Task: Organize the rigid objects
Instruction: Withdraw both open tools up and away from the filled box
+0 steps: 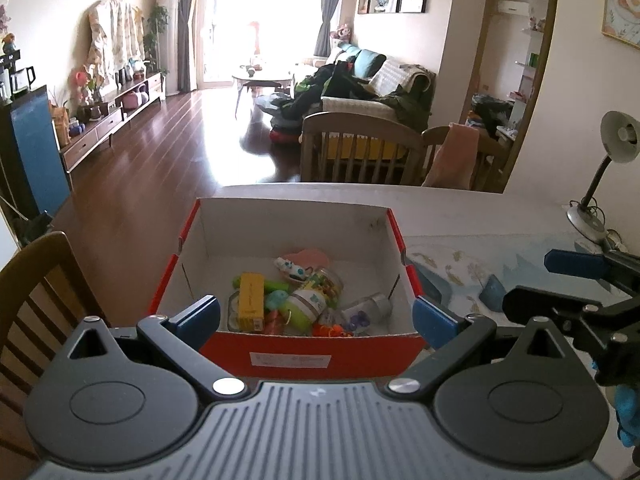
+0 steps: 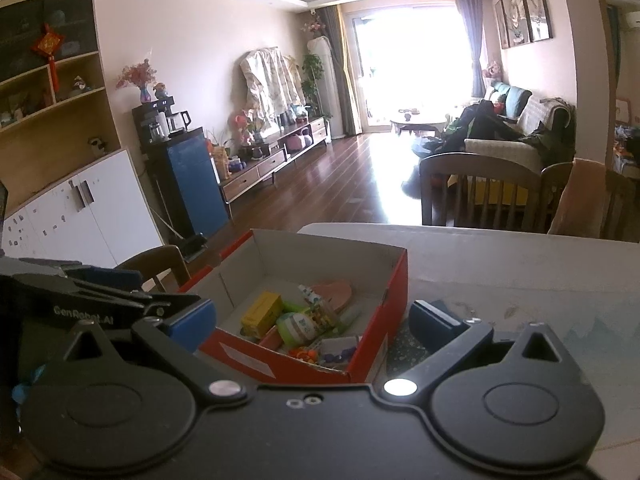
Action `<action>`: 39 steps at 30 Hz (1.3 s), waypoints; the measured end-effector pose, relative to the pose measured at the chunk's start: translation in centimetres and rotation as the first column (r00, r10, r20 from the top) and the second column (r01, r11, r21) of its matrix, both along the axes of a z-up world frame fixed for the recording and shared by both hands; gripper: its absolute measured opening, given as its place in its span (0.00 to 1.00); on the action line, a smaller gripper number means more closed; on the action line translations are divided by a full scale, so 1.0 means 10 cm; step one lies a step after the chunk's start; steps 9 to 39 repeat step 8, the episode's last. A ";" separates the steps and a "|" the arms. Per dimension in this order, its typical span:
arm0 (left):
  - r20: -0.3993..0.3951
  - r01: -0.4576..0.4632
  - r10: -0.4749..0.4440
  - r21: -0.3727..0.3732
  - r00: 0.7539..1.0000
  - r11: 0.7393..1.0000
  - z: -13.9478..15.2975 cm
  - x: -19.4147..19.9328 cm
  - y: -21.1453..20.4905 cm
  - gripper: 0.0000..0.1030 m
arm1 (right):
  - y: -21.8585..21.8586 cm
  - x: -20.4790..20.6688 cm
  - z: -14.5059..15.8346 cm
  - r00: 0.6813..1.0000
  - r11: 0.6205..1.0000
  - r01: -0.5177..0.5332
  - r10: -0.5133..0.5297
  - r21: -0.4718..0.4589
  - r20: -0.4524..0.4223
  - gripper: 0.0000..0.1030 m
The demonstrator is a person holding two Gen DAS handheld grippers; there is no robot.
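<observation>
Straight ahead of my left gripper, its blue-padded fingers spread wide and holding nothing, I see the red cardboard box with a white inside standing on the pale tabletop, its near wall just beyond the fingertips and between them. Down in the box lies a jumble: a yellow rectangular carton, a clear jar with a label and colourful contents, a small clear bottle with a grey cap, a pink flat piece at the far side, and green and orange plastic bits I cannot name. Off to the right of this gripper I see my right gripper from the side, and beyond it a grey desk lamp. Through the right wrist camera, my right gripper also stands wide open and empty, with the box ahead and slightly left, one corner pointing between the fingers; the carton and jar show inside. My left gripper shows at the left edge, beside the box, with a dark wooden chair behind it.
</observation>
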State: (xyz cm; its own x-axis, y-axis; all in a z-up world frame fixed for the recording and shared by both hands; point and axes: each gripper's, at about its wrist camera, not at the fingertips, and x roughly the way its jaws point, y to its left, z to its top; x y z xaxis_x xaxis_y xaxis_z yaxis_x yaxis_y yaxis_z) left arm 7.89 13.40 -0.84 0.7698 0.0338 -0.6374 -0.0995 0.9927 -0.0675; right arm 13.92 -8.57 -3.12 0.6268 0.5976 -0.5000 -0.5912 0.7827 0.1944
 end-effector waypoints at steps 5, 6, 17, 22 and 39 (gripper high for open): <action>-0.014 0.003 -0.003 -0.022 1.000 1.000 -0.04 0.01 0.01 1.00 | -0.03 0.01 0.00 1.000 1.000 0.005 -0.005 0.001 -0.003 1.00; -0.015 0.005 -0.006 -0.025 1.000 1.000 -0.05 0.01 0.00 1.00 | -0.05 0.02 0.00 1.000 1.000 0.012 -0.012 0.002 -0.005 1.00; -0.015 0.005 -0.006 -0.025 1.000 1.000 -0.05 0.01 -0.01 1.00 | -0.10 0.04 -0.02 1.000 1.000 0.027 -0.027 0.003 -0.014 1.00; -0.015 0.005 -0.006 -0.025 1.000 1.000 -0.05 0.01 -0.01 1.00 | -0.10 0.04 -0.02 1.000 1.000 0.027 -0.027 0.003 -0.014 1.00; -0.015 0.005 -0.006 -0.025 1.000 1.000 -0.05 0.01 -0.01 1.00 | -0.10 0.04 -0.02 1.000 1.000 0.027 -0.027 0.003 -0.014 1.00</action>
